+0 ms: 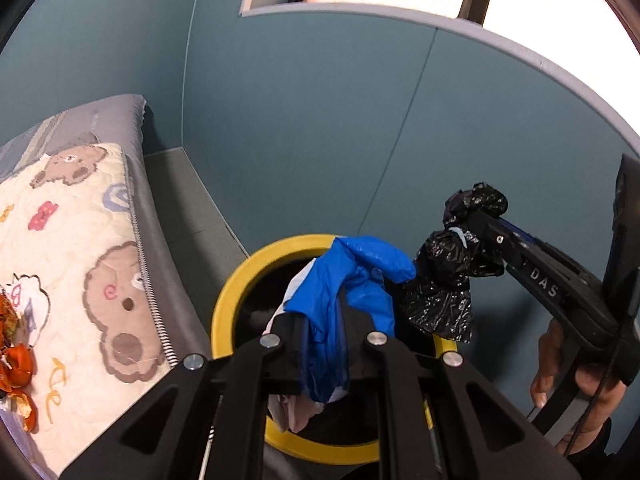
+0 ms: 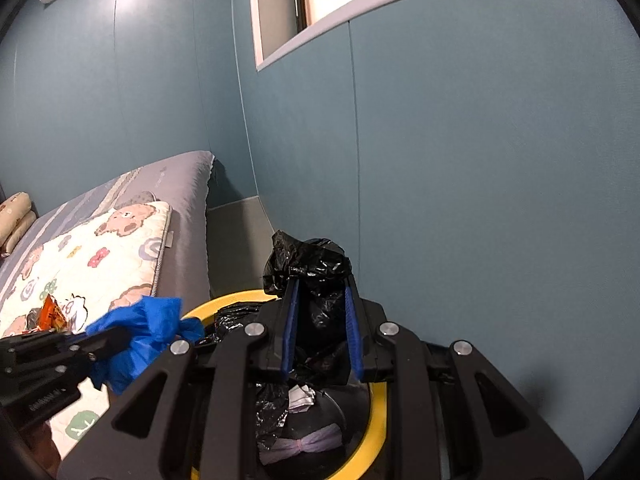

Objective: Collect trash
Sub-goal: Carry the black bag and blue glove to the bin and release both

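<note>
Left tool [image 1: 324, 344] clenches a blue bag [image 1: 352, 276], right tool [image 2: 322, 328] a black bag [image 2: 316, 276], over the yellow-rimmed bin [image 1: 232, 300] (teal walls); bed [image 1: 80, 260] left holds orange peel [image 1: 16, 368].

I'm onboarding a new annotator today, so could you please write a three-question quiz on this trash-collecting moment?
1. True or false: the left gripper is shut on a blue plastic bag.
2. What does the right gripper hold? A) an orange wrapper B) a crumpled black bag C) nothing
3. Fill in: both grippers are over the bin with the ____ rim, which stands on the floor beside the bed.

Key
1. True.
2. B; the orange wrappers lie on the bear-print quilt.
3. Yellow.
</note>
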Available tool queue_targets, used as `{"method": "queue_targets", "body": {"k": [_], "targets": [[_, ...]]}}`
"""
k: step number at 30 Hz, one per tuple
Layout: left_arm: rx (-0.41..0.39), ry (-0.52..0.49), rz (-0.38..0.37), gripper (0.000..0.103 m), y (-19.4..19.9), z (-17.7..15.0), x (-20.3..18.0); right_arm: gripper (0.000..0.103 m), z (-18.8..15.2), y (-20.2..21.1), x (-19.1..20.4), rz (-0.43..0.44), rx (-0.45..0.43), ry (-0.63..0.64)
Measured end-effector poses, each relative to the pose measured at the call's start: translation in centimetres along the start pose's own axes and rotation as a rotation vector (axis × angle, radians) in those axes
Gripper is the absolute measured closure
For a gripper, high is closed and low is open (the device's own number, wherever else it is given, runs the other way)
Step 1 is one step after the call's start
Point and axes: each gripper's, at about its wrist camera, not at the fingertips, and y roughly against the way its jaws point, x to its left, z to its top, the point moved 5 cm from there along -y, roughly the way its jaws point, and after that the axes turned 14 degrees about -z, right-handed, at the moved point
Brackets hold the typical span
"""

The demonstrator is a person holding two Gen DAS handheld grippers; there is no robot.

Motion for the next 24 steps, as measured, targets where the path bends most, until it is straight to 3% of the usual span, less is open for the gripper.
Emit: {"method": "queue_targets", "body": {"k": [11,15,18,24], "targets": [[0.052,0.036,-0.013,0.092,-2.5,-1.0,1.1,0.08,-1.1,-1.7,-0.1,-0.011,0.04,0.01],[0.041,0.037,-0.018,0.078,-2.1,-0.8,1.0,0.078,-0.8,-1.6,0.3,-0.022,0.036,0.012],[0.019,0.04,-0.007,0.065,-1.3,-0.5,1.2,0.068,-0.6,-1.3,0.3,-0.026,0.034,0.003],[-0.02,0.067,0.019,0.044,0.8,-0.2,2.4,0.06,-0.2,0.0,0.0,-0.028,0.02,-0.008]]}}
